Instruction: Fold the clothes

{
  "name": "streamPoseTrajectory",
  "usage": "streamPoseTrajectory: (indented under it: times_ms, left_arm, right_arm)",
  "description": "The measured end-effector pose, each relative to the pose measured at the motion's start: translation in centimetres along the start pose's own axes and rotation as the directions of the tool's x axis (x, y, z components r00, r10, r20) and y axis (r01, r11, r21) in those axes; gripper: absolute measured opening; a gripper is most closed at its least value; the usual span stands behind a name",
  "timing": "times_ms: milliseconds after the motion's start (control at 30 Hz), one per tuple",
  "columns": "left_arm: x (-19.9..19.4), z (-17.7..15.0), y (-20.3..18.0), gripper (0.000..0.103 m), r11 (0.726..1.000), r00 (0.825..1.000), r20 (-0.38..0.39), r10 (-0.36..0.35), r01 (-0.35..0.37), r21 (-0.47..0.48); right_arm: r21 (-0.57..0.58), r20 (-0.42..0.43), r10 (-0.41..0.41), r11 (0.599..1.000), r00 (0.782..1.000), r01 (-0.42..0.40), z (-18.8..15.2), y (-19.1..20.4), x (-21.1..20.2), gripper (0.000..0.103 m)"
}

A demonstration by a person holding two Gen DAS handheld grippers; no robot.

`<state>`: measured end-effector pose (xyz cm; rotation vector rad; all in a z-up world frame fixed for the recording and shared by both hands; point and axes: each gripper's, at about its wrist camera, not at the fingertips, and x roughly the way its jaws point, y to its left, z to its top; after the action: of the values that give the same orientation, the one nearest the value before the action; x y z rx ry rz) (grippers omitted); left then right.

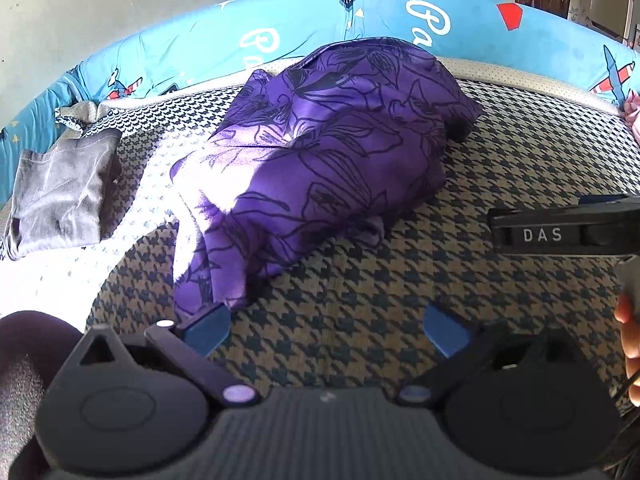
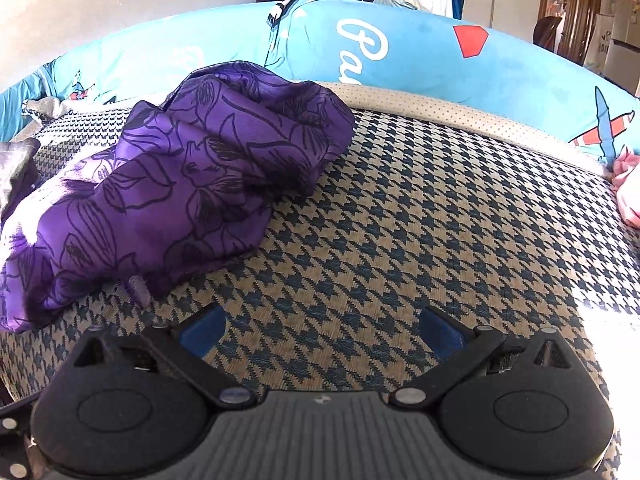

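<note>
Left gripper wide apart, empty, its left fingertip just beside one purple floral garment, crumpled on houndstooth bedcover. Right gripper likewise wide, empty. One grey garment far left.

houndstooth bed carries purple garment, grey cloth.

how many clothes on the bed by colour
purple floral garment: 1
grey garment: 1
pink garment, only its edge shows: 1
total: 3
</note>
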<state>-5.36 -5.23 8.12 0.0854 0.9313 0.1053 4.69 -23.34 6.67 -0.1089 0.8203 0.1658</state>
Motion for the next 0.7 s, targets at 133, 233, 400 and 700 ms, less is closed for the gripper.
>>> streamPoseTrajectory:
  times_ms: [133, 233, 400, 700]
  left_arm:
    - [0.2, 0.0, -0.3, 0.103, 1.000, 1.000, -0.011, 0.012, -0.012, 0.007]
    - [0.3, 0.0, -0.4, 0.103, 1.000, 1.000, -0.018, 0.016, -0.016, 0.010]
    - [0.5, 0.0, -0.4, 0.103, 1.000, 1.000, -0.024, 0.017, -0.017, 0.013]
    - [1.4, -0.1, 1.4, 0.103, 0.997, 0.998, -0.056, -0.012, 0.008, -0.072]
  right_arm:
    - [-0.010, 0.014, 0.012, 1.000, 1.000, -0.012, -0.1, 0.3, -0.7, 0.103]
    - [-0.020, 0.024, 0.018, 1.000, 1.000, -0.018, -0.2, 0.5, -1.2, 0.103]
    - [-0.021, 0.025, 0.034, 0.999, 0.999, -0.033, -0.1, 0.6, -1.8, 0.103]
    - [0.005, -0.006, 0.048, 0.999, 0.999, -0.048, -0.2, 1.0, -1.9, 0.103]
